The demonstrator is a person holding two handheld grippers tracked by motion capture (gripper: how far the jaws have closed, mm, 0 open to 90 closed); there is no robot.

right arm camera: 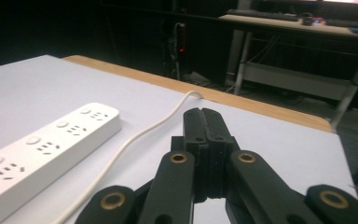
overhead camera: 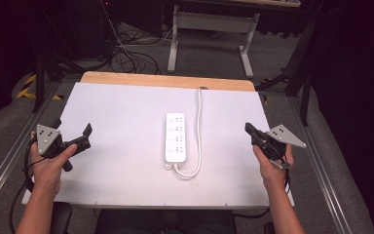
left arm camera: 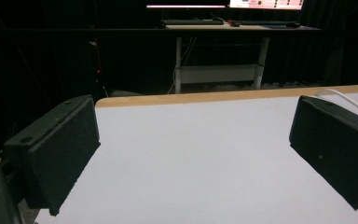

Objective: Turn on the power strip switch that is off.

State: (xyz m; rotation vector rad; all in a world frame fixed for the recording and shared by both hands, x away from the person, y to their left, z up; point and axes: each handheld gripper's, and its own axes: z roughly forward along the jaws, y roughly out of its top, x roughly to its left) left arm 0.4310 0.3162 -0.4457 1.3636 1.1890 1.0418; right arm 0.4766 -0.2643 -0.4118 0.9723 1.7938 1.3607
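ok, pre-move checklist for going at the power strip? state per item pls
1. Power strip lying flat mid-table, sockets up: ok.
2. Sockets free of plugs: ok, all four rows show bare.
3. Left hand-held gripper open and holding nothing: ok, its jaws stand wide apart over bare table.
4. Right hand-held gripper ready to grasp: not ok, its jaws are pressed shut, empty.
5. Cord out of the way: not ok on the right side, it runs along the strip's right edge and loops at the near end.
6. Far end of the cord plugged in: cannot tell, it leaves over the far table edge.
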